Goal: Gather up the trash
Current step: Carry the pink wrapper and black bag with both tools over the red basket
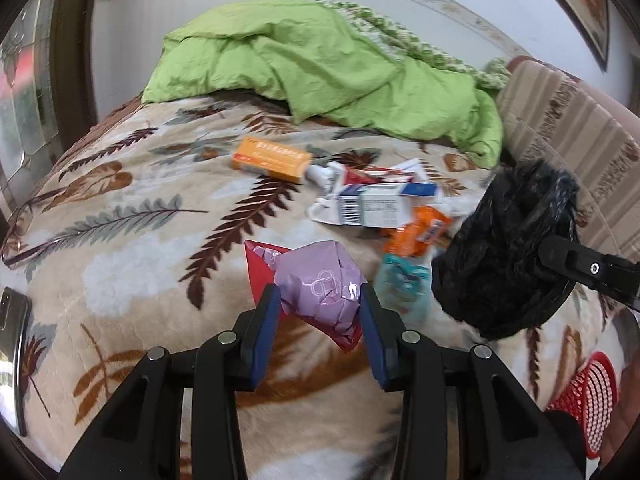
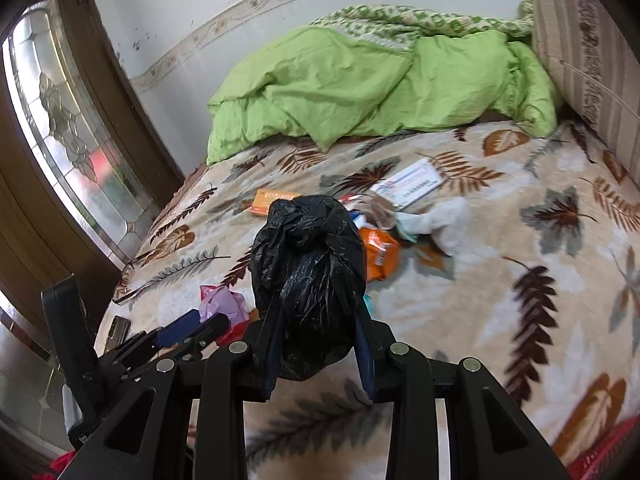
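A bed (image 1: 120, 240) covered with a beige leaf-print blanket (image 2: 520, 300) carries everything. On it lie a rumpled green quilt (image 1: 320, 76) at the far end, an orange box (image 1: 272, 159), a white and blue box (image 1: 380, 204), an orange packet (image 2: 378, 252), a white tissue (image 2: 444, 220) and a phone (image 1: 14, 344) near the edge.

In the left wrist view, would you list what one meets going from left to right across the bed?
Phone → orange box → pink wrapper in the left gripper → teal packet → black bag held by the right gripper → red basket.
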`<state>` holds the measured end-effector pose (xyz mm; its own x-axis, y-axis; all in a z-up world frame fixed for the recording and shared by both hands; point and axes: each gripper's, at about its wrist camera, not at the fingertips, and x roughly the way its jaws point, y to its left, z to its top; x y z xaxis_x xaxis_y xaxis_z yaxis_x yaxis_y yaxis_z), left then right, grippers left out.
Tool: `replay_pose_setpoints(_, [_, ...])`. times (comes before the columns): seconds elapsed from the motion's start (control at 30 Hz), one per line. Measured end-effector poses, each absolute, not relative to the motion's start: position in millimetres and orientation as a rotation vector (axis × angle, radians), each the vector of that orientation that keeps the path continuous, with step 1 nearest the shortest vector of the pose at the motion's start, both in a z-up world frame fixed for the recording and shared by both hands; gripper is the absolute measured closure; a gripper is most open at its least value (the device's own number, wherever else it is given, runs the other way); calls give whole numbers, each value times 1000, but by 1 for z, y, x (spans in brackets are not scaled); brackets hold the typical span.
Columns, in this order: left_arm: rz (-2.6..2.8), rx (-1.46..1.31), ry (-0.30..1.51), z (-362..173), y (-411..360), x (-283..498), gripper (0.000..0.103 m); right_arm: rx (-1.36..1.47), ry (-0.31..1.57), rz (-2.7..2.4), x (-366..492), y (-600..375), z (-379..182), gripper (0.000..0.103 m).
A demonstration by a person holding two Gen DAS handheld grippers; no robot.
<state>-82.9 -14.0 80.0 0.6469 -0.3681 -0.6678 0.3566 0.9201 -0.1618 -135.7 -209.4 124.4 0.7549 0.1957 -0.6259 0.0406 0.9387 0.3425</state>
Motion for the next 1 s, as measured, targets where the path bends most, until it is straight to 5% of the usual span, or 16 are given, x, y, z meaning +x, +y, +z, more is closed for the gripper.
replay_pose_setpoints(1.0, [-1128, 267, 826, 112, -248, -248, 69, 579, 689, -465, -403, -400, 126, 70])
